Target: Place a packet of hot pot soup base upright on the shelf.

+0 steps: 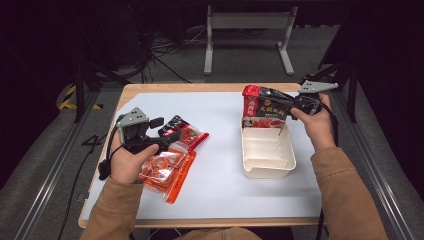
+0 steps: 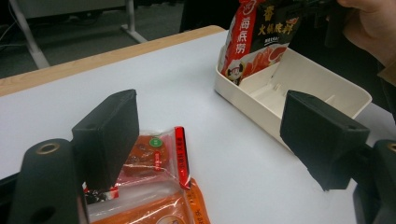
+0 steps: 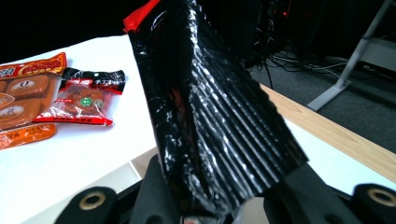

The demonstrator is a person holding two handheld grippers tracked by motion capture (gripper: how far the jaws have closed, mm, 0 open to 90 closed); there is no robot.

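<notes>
My right gripper (image 1: 296,105) is shut on a black and red sauce packet (image 1: 264,106), held upright with its lower edge at the far end of a cream tray (image 1: 268,170). The packet (image 3: 210,107) rises between the right gripper (image 3: 219,205) jaws, its ribbed black back facing the camera. My left gripper (image 1: 165,130) stands open at the left, low over a small red and black snack packet (image 1: 188,134) and a larger orange one (image 1: 167,169). Between the left gripper (image 2: 210,126) jaws there is only white table; the small packet (image 2: 154,154) lies beside the left jaw.
The tray (image 2: 327,88) holds nothing but the packet (image 2: 257,37) end. A white sheet (image 1: 220,165) covers the wooden table. The two snack packets (image 3: 86,102) lie side by side on it. A grey metal stand (image 1: 247,30) is on the floor beyond the far edge.
</notes>
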